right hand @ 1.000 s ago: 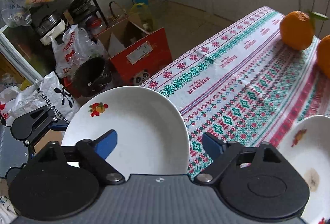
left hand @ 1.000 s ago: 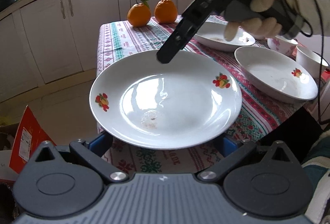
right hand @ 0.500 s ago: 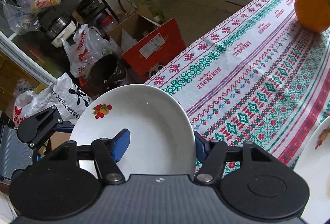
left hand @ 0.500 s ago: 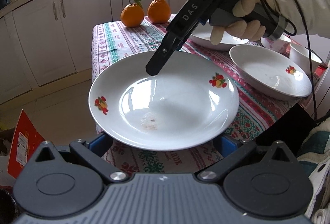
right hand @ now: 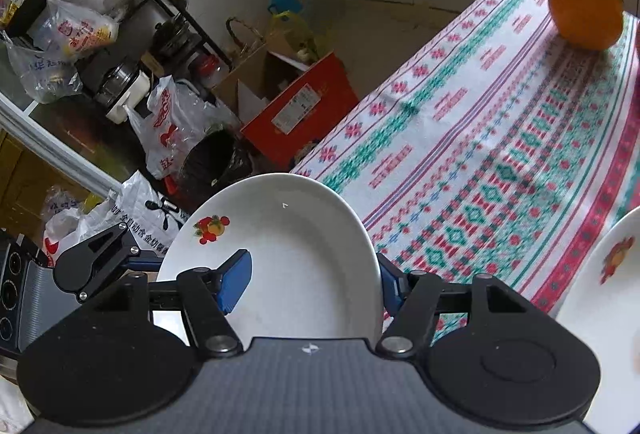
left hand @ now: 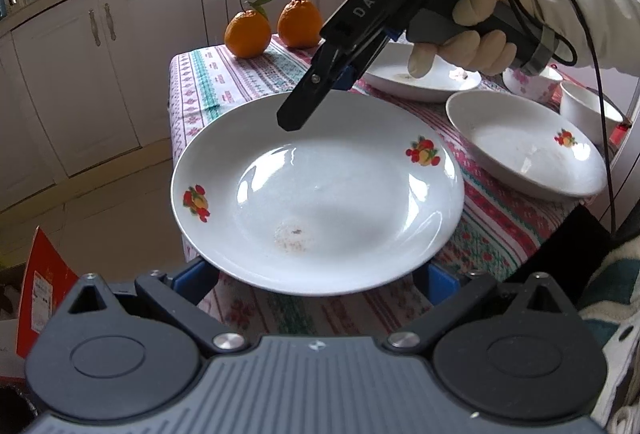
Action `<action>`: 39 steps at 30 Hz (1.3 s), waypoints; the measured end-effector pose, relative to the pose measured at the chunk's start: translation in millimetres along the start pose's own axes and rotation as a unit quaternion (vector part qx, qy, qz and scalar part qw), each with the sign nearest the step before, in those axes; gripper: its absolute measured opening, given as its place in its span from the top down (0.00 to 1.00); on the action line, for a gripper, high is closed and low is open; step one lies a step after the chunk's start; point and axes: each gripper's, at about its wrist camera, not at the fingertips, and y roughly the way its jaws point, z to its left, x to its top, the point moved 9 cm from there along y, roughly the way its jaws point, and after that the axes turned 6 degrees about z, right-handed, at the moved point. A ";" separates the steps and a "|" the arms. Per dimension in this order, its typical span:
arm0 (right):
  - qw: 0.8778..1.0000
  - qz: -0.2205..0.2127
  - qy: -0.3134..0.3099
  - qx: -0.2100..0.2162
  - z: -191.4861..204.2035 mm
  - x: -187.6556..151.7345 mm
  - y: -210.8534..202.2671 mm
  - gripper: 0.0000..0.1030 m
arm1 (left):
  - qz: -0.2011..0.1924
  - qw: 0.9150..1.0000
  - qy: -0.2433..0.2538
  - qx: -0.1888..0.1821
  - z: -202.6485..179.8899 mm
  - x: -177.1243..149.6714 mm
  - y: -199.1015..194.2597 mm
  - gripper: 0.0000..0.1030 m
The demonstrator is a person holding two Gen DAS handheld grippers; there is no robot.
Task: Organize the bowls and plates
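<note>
A white plate [left hand: 316, 190] with fruit prints fills the left wrist view, raised above the table's corner. My left gripper [left hand: 316, 276] lies under its near rim, its blue pads wide apart and mostly hidden. My right gripper [left hand: 320, 102] reaches in from above at the plate's far rim. In the right wrist view the same plate [right hand: 280, 254] sits between my right gripper's [right hand: 314, 276] blue pads [right hand: 236, 274], one over the plate's inside and one behind its rim. Whether they press on it is unclear.
Two more white plates [left hand: 524, 146] [left hand: 424, 78], a floral bowl [left hand: 532, 82] and a white cup [left hand: 588, 110] sit on the patterned tablecloth [right hand: 480, 154]. Two oranges [left hand: 248, 30] stand at the far end. Boxes, bags and a bin [right hand: 216, 162] crowd the floor.
My right gripper has closed in around the plate's far rim, its pads narrowing. The plate has stayed roughly where it was in the left wrist view.
</note>
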 end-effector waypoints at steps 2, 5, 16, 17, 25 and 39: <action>1.000 -0.004 0.001 -0.006 -3.8 4.3 -3.2 0.31 | -0.001 1.000 0.002 -0.002 2.1 4.6 3.7 0.01; 1.000 -0.011 0.004 -0.015 -10.7 9.6 -6.5 0.31 | -0.002 1.000 0.006 -0.006 5.1 12.4 10.0 0.01; 0.999 -0.018 0.021 -0.036 -38.1 16.8 -3.0 0.31 | 0.003 1.000 0.012 -0.018 12.5 26.5 30.7 0.01; 0.999 -0.018 0.022 -0.037 -39.9 17.5 -2.6 0.31 | 0.004 1.000 0.012 -0.019 13.0 27.2 31.9 0.01; 0.998 -0.025 0.030 -0.051 -51.3 24.5 -3.1 0.30 | 0.000 1.000 0.016 -0.017 17.4 39.4 40.7 0.01; 0.996 -0.029 0.014 -0.080 -53.2 32.1 -0.2 0.27 | -0.004 1.000 0.018 -0.011 23.0 44.2 47.3 0.01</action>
